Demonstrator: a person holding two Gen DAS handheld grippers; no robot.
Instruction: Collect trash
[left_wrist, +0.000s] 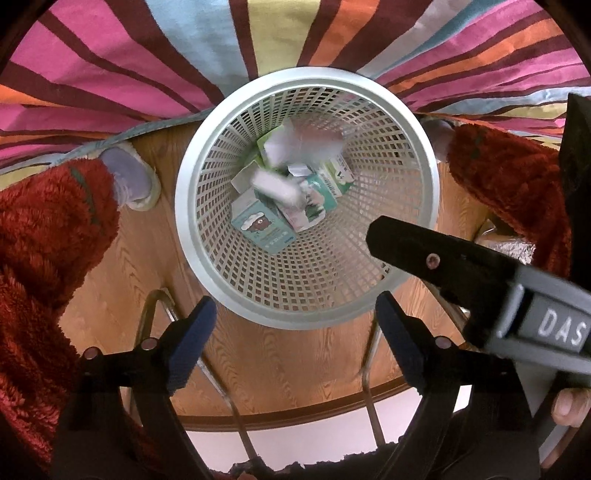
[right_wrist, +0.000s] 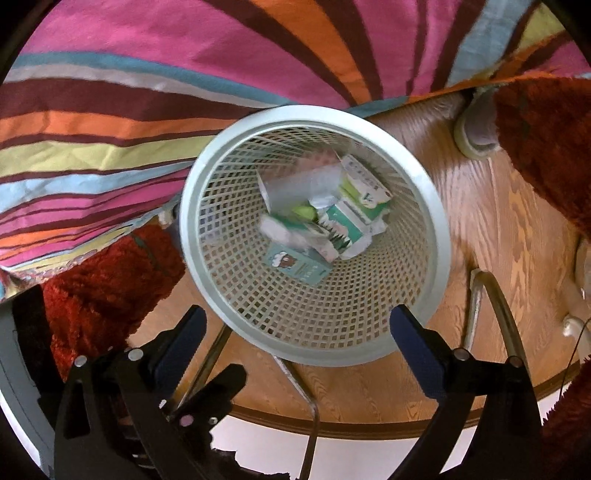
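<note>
Your left tool hangs with its jaws spread wide and nothing between them, its blue pads framing the near rim of the bin from above. Your right tool is spread just as wide and is also empty, pointing down over the same bin; in the left wrist view one of its black fingers reaches over the bin's right rim. The trash lies well below both tools, at the bottom of the white lattice bin: a teal carton with a bear nearest you, a green and white carton further back on the right, and crumpled white paper and wrappers between them. Two pale pieces there, a white pack and a sheet, are smeared by blur, so you cannot tell whether they are resting on the heap or above it. The bin stands on a wood floor, right up against a striped cloth that hangs behind it. Red fleece sleeves flank the bin on both sides, and a slipper sits on the floor beside the left one. Thin metal legs cross the floor beneath your tools.
</note>
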